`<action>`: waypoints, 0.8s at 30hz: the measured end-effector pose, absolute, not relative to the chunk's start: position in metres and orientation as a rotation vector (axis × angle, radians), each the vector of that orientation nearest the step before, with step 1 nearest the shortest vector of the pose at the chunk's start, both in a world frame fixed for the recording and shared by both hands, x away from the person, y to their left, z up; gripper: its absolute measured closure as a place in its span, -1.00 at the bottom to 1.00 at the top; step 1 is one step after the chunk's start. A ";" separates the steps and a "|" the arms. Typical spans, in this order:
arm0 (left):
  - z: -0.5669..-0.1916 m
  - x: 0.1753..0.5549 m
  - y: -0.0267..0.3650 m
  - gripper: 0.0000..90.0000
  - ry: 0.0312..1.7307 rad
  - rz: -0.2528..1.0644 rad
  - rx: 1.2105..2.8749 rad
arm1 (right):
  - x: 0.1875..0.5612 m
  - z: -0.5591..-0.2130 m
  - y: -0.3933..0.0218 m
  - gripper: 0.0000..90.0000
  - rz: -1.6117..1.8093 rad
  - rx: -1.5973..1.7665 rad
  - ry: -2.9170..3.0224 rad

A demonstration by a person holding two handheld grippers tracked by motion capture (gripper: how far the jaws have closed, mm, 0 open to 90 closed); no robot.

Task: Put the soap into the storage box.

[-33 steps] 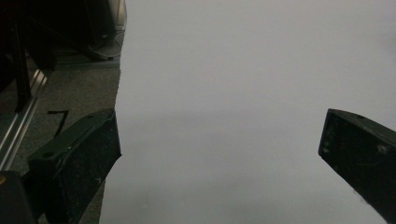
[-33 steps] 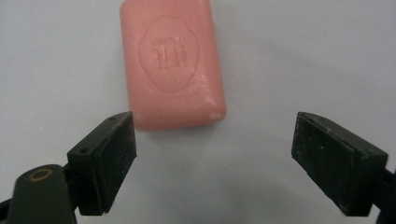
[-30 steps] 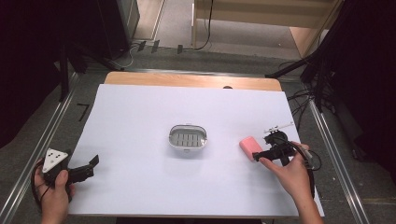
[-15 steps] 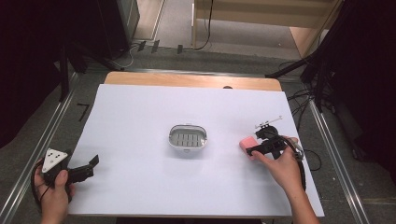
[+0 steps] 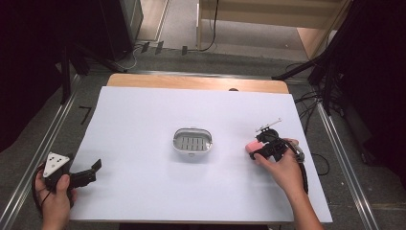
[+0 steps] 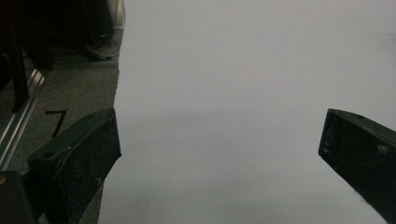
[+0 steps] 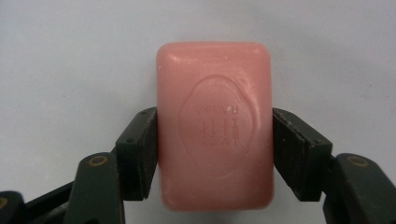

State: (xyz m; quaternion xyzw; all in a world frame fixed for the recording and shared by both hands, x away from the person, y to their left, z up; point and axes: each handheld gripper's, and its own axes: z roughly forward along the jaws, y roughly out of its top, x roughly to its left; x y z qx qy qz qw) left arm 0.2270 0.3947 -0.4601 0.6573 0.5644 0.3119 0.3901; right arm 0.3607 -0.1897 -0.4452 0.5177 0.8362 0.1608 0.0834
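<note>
right gripper [image 7: 215, 154]: jaws just closed, clamping pink soap bar [image 7: 215, 123]
left gripper [image 6: 219, 154]: jaws wide apart, nothing between
soap dish [image 5: 192, 142]: mid tabletop [image 5: 143, 120]

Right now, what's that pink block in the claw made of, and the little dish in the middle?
The pink block looks like soap: smooth, waxy, with a stamped oval. The dish seems to be white plastic or ceramic with a slotted grey insert; too small to tell which.

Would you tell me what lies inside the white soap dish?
The white soap dish holds a slotted grey insert and nothing else; whatever lies beneath that insert is hidden. The pink soap sits apart.
</note>
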 end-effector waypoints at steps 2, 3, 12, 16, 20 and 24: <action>-0.460 0.227 0.395 -1.00 1.435 0.794 1.670 | 0.360 -0.445 -0.189 -0.15 0.472 1.544 2.496; -0.460 0.227 0.395 -1.00 1.434 0.793 1.671 | 0.360 -0.445 -0.189 -0.15 0.465 1.546 2.497; -0.460 0.227 0.394 -1.00 1.435 0.794 1.670 | 0.363 -0.446 -0.188 -0.16 0.444 1.550 2.517; -0.460 0.227 0.394 -1.00 1.435 0.794 1.669 | 0.366 -0.451 -0.186 -0.15 0.428 1.557 2.532; -0.460 0.227 0.395 -1.00 1.436 0.790 1.670 | 0.367 -0.450 -0.186 -0.14 0.417 1.533 2.534; -0.460 0.227 0.395 -1.00 1.436 0.790 1.667 | 0.367 -0.450 -0.186 -0.14 0.423 1.509 2.538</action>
